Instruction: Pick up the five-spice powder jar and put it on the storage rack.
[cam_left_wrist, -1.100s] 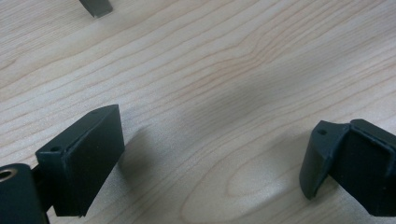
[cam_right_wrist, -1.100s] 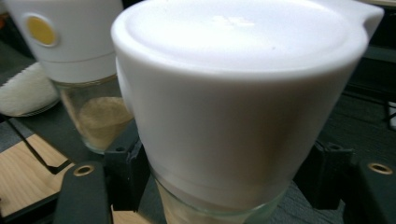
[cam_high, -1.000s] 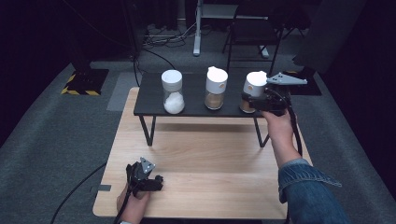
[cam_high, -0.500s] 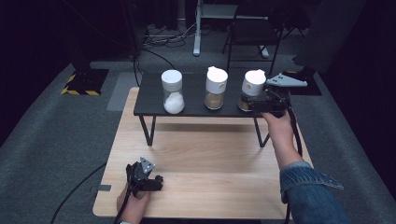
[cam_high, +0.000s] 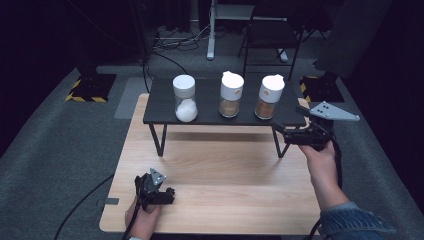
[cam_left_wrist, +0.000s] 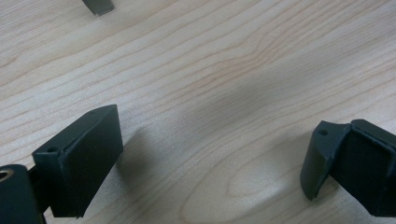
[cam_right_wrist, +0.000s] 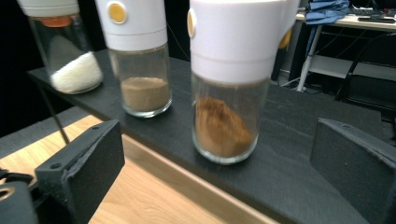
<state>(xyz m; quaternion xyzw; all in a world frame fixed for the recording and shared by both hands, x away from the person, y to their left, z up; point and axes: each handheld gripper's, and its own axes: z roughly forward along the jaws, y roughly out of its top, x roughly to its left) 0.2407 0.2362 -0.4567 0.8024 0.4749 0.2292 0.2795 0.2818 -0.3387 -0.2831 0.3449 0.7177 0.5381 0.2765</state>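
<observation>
Light falls from above onto the pale desk (cam_high: 220, 165), while the floor around it sinks into darkness. Soft shadows pool beneath the black shelf (cam_high: 210, 117). The nearest spice jar (cam_right_wrist: 231, 79) looks slightly blurred.

Three jars line the shelf (cam_high: 210, 117) on the table (cam_high: 215, 200): salt jar (cam_high: 185, 98) left, middle jar (cam_high: 231, 94), spice jar (cam_high: 269, 97) right.
</observation>
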